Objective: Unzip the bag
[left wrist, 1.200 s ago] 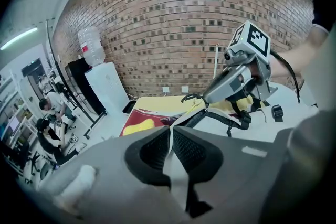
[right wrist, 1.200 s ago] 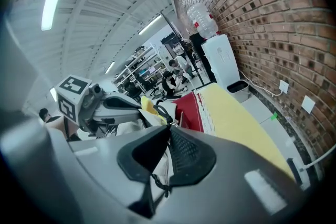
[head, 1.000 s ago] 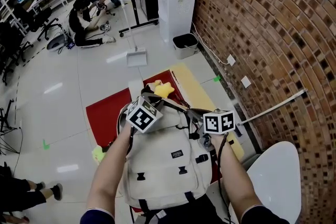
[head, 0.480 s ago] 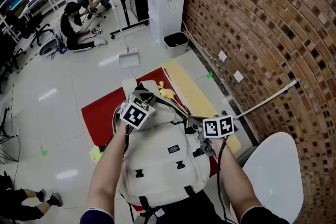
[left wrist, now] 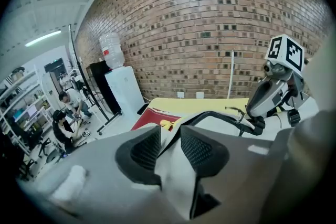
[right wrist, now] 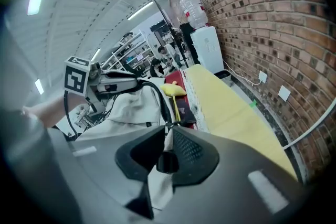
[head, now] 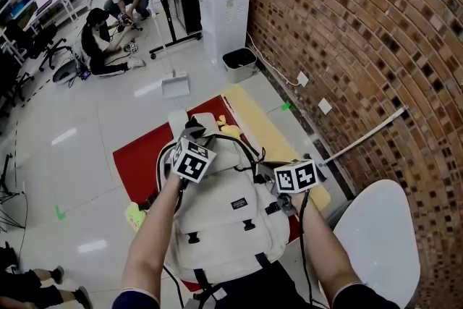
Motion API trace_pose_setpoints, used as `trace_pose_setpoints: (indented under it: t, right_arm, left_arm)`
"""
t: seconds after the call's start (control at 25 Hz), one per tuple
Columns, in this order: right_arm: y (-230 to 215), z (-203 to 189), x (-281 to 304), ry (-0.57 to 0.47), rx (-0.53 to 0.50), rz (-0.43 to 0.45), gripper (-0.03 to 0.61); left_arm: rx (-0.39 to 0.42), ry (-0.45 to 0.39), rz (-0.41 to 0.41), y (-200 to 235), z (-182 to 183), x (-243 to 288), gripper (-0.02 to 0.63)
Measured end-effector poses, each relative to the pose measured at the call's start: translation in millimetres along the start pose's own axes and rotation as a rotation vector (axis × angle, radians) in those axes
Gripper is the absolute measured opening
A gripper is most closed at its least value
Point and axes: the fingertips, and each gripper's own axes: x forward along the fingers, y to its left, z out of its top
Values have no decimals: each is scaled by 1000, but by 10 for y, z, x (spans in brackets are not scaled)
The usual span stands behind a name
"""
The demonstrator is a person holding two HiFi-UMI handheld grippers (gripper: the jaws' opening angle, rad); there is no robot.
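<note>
Tongs on the left (left wrist: 169,136) just opened wide, bag cloth (left wrist: 172,173) between them; right tongs (right wrist: 169,136), just opening slightly, pinch the zip pull (right wrist: 167,162).

Left gripper (left wrist: 169,145) newly wider round bag (head: 231,228)

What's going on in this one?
A person works two handheld grippers on a cream bag. The left gripper has just been opening its jaws, and a fold of the bag's fabric sits loosely between them. The right gripper pinches a dark pull tab at the bag's side, though its jaws have just been opening a little too. How far the zip is undone cannot be told.
</note>
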Motion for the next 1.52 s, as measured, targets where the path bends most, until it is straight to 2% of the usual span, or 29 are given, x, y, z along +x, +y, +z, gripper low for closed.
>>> trace_pose_setpoints:
  t: [0.08,0.28,0.48,0.6,0.68,0.84,1.08,1.28,1.52]
  right_arm:
    - [-14,62,-74,-21,-6,-10,86]
    - [164,511,-235,-141,-63,11,71]
    - [757,995,-354,-280,-211,61,32]
    - [1089,1214,-402,-361,-274,86,6]
    - [1283,1290,-397,-397,-298,109,6]
    - [1669,1303,-359,-442,-353,161,6]
    - [2161,1101,-400,-470,-432,247,5]
    - [2366,1034,-518,-508,-436,285,5]
    - [2458,989,-563,-518,-448,290,5]
  left_arm:
    - [-23,-23,17,47,29,-75,121]
    - [-42,-102,50,102,204,-351,120]
    - [-109,-186,92,112,302,-778,118]
    - [-159,-225,137,158,284,-1048,64]
    - [-191,-236,160,162,210,-1173,61]
    - [-265,-274,188,141,95,-1430,10]
    - [-341,-319,171,-43,-14,-1787,3]
    - [-363,-351,166,-193,-9,-1977,3]
    - [-367,-363,150,-280,-11,-2042,3]
